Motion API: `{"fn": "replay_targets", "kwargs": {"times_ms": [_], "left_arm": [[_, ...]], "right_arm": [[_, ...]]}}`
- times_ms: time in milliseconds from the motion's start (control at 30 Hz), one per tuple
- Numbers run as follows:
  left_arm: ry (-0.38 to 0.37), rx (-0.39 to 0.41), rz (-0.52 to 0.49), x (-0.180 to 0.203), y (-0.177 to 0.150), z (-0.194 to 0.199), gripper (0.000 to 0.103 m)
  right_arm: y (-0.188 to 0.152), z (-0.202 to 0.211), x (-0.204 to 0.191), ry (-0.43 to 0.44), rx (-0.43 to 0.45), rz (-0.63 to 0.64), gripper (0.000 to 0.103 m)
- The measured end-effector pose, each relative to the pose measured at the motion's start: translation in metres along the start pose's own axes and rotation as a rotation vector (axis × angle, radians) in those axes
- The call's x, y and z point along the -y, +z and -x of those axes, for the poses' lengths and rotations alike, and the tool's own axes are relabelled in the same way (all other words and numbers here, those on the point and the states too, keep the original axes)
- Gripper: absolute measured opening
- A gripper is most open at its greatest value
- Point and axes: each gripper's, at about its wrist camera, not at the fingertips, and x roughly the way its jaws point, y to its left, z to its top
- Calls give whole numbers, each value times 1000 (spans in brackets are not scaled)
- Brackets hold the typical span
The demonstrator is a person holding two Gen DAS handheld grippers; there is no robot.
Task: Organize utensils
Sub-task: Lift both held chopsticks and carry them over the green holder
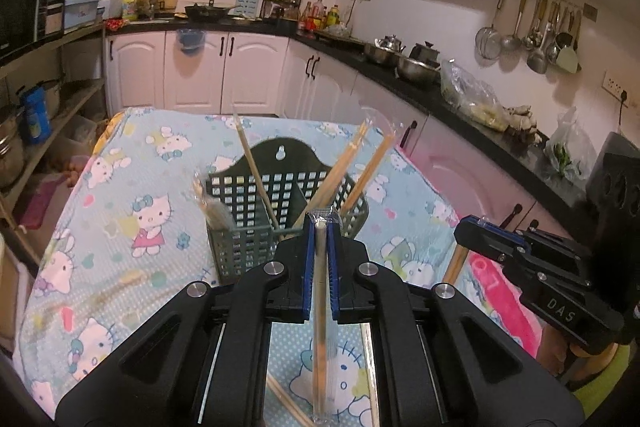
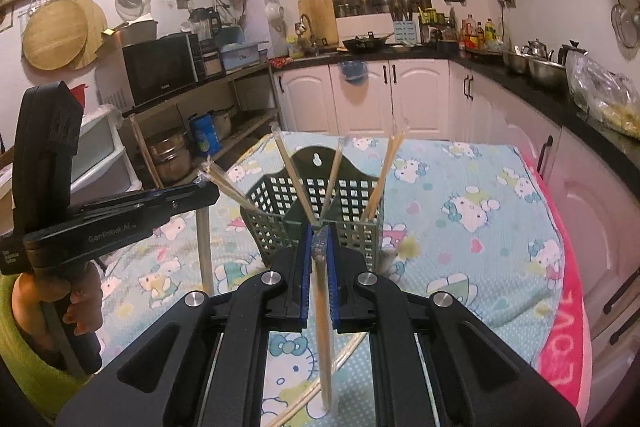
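A dark green plastic utensil basket [image 1: 256,227] stands on the Hello Kitty tablecloth [image 1: 132,195], also in the right wrist view [image 2: 348,203]. Several plastic-wrapped chopstick pairs [image 1: 252,167] lean out of it. My left gripper [image 1: 320,223] is shut on a wrapped chopstick pair [image 1: 320,327] that hangs down, just in front of the basket. My right gripper [image 2: 320,231] is shut on another wrapped chopstick pair [image 2: 324,339], close to the basket's near side. More wrapped chopsticks [image 1: 288,403] lie on the cloth below.
The right gripper [image 1: 520,259] shows at the right of the left wrist view; the left gripper [image 2: 120,215] shows at the left of the right wrist view. A pink towel [image 2: 568,327] lies on the table's right edge. Kitchen counters and cabinets [image 1: 256,67] stand behind.
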Motion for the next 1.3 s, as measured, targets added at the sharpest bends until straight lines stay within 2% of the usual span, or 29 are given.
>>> {"fn": "replay_targets", "kwargs": {"times_ms": [367,533,800,1167,1300], "left_arm": [[-16,83,-22,3,37,16,2],[1,143,-35,3,59,22,2],[64,224,-8,-8,94,14,2],[186,386,70,-29,112,0,2],[211,417,92,-36,114,-7,2]], "right_arm": [[33,8,-3,-12,71,20,7],[56,7,0,-20,114,16,7],[91,3,7,-24,183,-14,7],[124,-8,15,-63,245,-29,7],[132,-16,17,-62,271,-44,7]]}}
